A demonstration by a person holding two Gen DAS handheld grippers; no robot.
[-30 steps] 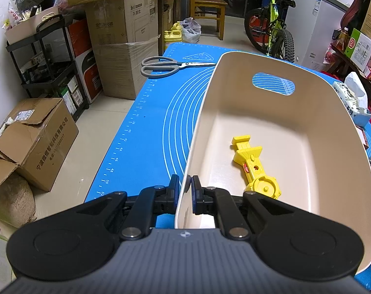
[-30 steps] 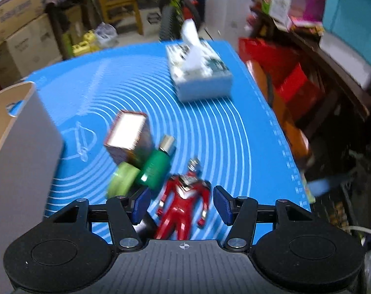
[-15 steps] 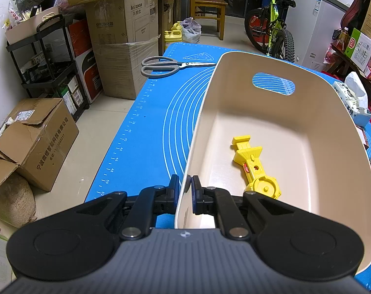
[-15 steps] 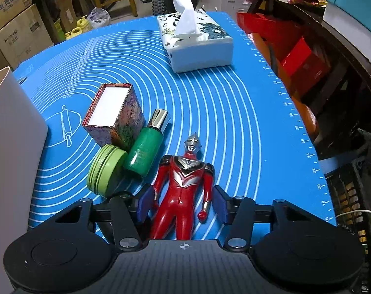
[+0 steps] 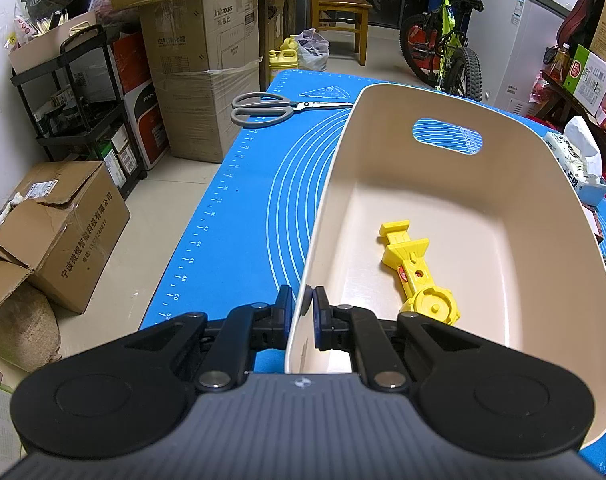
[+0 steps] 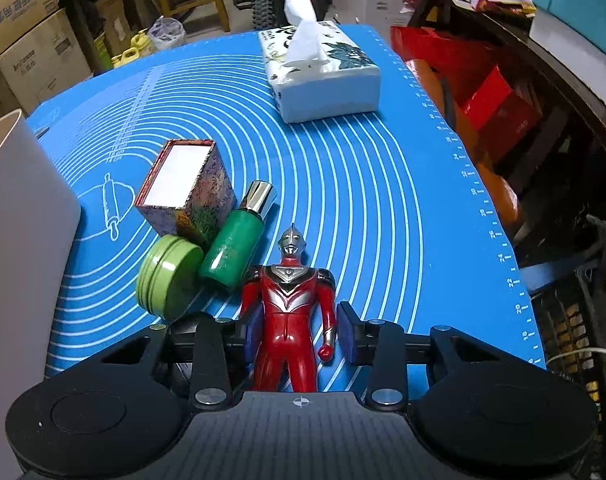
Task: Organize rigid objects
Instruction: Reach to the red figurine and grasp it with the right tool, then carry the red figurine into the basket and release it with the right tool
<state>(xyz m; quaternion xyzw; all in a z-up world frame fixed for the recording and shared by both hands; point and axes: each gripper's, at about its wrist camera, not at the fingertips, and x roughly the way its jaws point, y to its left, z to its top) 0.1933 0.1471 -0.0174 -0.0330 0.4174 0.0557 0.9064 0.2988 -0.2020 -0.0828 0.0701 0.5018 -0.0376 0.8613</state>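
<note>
**Closing on the red figure, bin pinned by its rim**

Red figure flat on its back on blue mat, head pointing away, w/ waist and thighs between the jaws of right gripper. Jaws closing; blue pads just beside the arms, prob. not pressing yet – left pad half hidden behind the arm, hard to say. Glossy hard plastic: stiff, light, likely slippery. Thin arms and round fists poor for a hold; best taken across hips/torso, squarely, so no twisting out on lift.

Rel. to the figure: green bottle touching its shoulder on the left side of view, green tin just beside the bottle, patterned box behind both, tissue box well apart at far end. Tight on that side; bottle may get nudged and roll.

Left gripper clamped shut on near rim of cream bin, holding it steady. Yellow toy already inside. Scissors on mat beyond the bin.
</note>
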